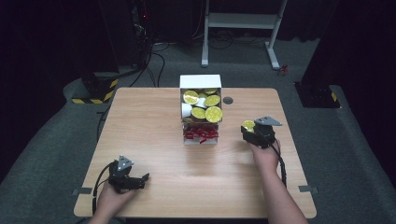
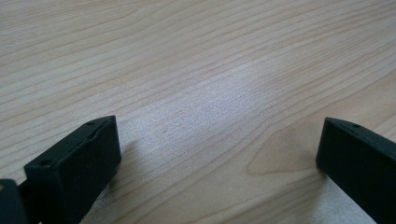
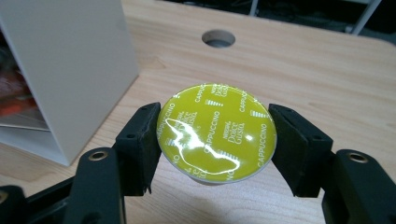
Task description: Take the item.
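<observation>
- The wooden table [image 1: 154,140] carries a white box [image 1: 201,109] at its middle, packed with yellow-lidded capsules [image 1: 205,106]; a round hole [image 3: 218,38] lies beyond it
- The red contents [image 1: 201,133] in the box's lower part are too small to make out
- The right gripper [image 3: 215,140] clamps a yellow cappuccino capsule [image 3: 215,133] just right of the box
- The left gripper [image 2: 217,144] rests low over bare wood, jaws wide apart, grasping nothing
</observation>
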{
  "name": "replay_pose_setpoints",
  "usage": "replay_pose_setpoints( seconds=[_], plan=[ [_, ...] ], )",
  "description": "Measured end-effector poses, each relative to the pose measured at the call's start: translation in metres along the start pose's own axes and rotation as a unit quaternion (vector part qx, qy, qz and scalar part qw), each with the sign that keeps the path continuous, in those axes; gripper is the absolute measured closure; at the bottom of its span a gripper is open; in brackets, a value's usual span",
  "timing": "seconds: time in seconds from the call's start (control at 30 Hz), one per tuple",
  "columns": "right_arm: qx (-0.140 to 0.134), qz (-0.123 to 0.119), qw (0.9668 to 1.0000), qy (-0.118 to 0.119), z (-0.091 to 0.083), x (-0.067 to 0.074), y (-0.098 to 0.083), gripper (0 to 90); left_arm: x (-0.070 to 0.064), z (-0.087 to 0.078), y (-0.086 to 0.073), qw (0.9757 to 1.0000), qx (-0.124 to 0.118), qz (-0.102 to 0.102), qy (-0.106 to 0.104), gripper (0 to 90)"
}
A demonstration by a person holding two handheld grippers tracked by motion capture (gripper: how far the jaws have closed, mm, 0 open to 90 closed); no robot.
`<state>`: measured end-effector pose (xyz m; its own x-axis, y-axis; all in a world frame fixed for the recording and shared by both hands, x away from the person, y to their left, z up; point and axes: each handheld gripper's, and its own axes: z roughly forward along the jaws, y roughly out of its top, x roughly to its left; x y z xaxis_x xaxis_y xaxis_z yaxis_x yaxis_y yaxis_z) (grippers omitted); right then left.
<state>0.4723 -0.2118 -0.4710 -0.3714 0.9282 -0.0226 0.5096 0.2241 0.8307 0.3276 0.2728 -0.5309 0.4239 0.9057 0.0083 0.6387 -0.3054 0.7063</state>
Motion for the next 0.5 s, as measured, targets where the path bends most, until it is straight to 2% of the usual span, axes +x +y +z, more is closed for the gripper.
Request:
replay_pose_setpoints(
  seconds=[0.1, 0.23, 0.3, 0.5],
  plan=[
    [0.018, 0.001, 0.9998, -0.005, 0.010, -0.001, -0.006, 38.1, 0.000, 0.000, 0.000, 1.0000, -0.001, -0.001, 0.000, 0.3],
    [0.028, 0.002, 0.9996, -0.007, 0.016, -0.003, -0.009, 38.1, 0.000, 0.000, 0.000, 1.0000, -0.001, 0.000, 0.001, 0.2],
    [0.044, 0.011, 0.9989, -0.012, 0.023, -0.004, -0.014, 38.1, 0.000, 0.000, 0.000, 1.0000, 0.000, -0.002, 0.000, 0.3],
    [0.050, 0.018, 0.9985, -0.014, 0.029, -0.007, -0.020, 38.0, 0.000, 0.000, 0.000, 1.0000, 0.000, -0.001, 0.000, 0.3]
  ],
)
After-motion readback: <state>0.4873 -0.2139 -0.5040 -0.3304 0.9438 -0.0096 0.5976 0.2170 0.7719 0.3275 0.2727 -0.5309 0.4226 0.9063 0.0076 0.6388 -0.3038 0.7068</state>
